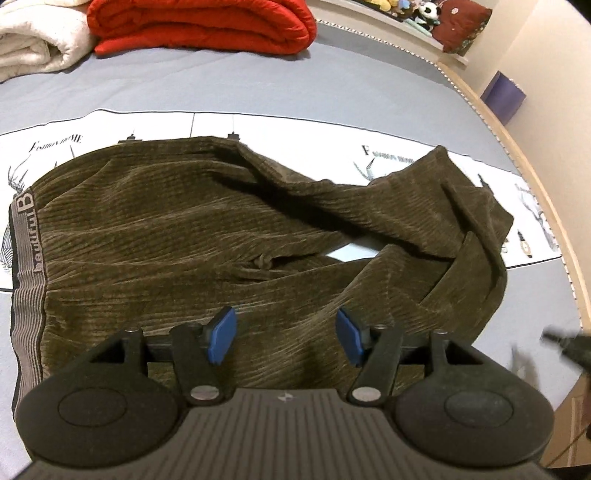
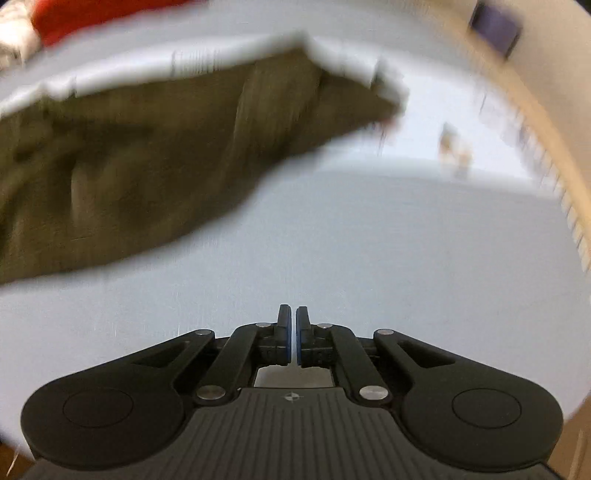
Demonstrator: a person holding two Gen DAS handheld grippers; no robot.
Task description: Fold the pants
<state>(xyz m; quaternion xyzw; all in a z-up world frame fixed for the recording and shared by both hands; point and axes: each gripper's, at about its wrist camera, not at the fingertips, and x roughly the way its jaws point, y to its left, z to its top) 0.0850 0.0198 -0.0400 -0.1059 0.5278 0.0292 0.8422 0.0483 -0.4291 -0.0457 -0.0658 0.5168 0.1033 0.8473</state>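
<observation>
Pants [image 1: 207,236] are lying spread on the bed [image 1: 332,85], just beyond the left hand-held gripper [image 1: 286,341], whose blue pads [image 1: 223,334] are standing apart above the near edge of the cloth, pinching nothing. The waistband [image 1: 27,258] is sitting at the left, and the legs are running rightward, where the ends are already doubling back in a loose, rumpled fold near the right side of the bed. A small gap between the legs is showing the sheet underneath.

The right hand-held gripper [image 2: 292,334] is hovering over bare sheet [image 2: 369,240] with its pads pressed together and nothing between them; its view is blurring heavily, and the pants [image 2: 147,158] are lying to its far left.

By my reading, the first fold of the legs is roughly made and both hand-held grippers are free, so the work is sitting between folds. The next move is likely calling for a fresh pinch on an edge, perhaps the untidy leg ends at the right, to square them or carry them toward the waistband.

No containers are showing. Far off, a red quilt [image 1: 199,26] and a white blanket [image 1: 33,44] are resting rolled on the bed.
</observation>
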